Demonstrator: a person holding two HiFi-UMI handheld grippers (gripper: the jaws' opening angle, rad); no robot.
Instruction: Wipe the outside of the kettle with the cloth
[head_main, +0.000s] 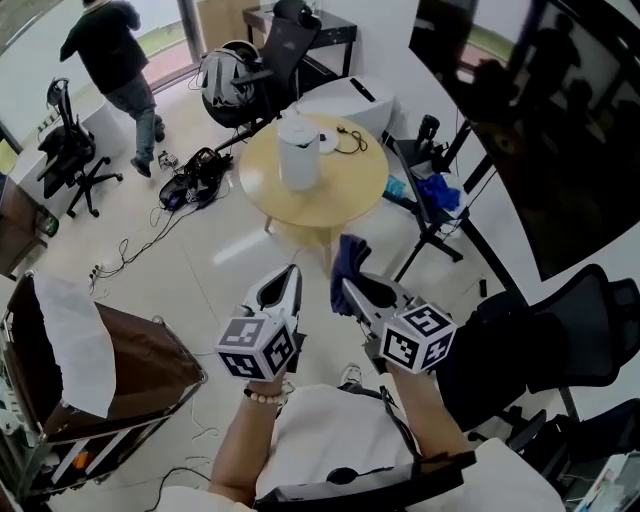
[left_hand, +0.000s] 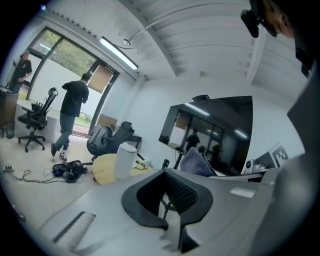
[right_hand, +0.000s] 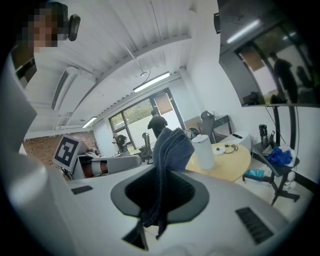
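At the far left, a person in dark clothes (head_main: 110, 50) stands by a glass door, beside a black office chair (head_main: 72, 150). Below them, at the lower left, is a brown fabric cart (head_main: 150, 375) with a white sheet (head_main: 75, 340) draped over its near-left side and hanging into it; what else it holds cannot be told. Black bags (head_main: 195, 175) and cables lie on the pale floor.

In the middle stands a round wooden table (head_main: 345, 190). The white kettle (head_main: 298, 150) stands on it, toward its left part. It is a plain cylinder, upright, its long axis vertical and its lid on top. Which way its spout faces cannot be made out. A thin cable (head_main: 350, 140) lies just beside it on the tabletop.

Nearer the viewer, both grippers point up toward the table and are well apart from the kettle. The left gripper (head_main: 283, 290) has its jaws drawn together, with nothing between them. The right gripper (head_main: 352, 292) is clamped on the dark blue cloth (head_main: 348, 262). The cloth runs lengthwise along the jaws: its folded bulk sticks out past the tips toward the table, and loose ends trail back at the near side.

To the right of the table is a black stand (head_main: 430, 215) carrying crumpled blue items (head_main: 438, 190). Farther right are a large dark screen (head_main: 540, 110) and a black mesh chair (head_main: 560, 330).
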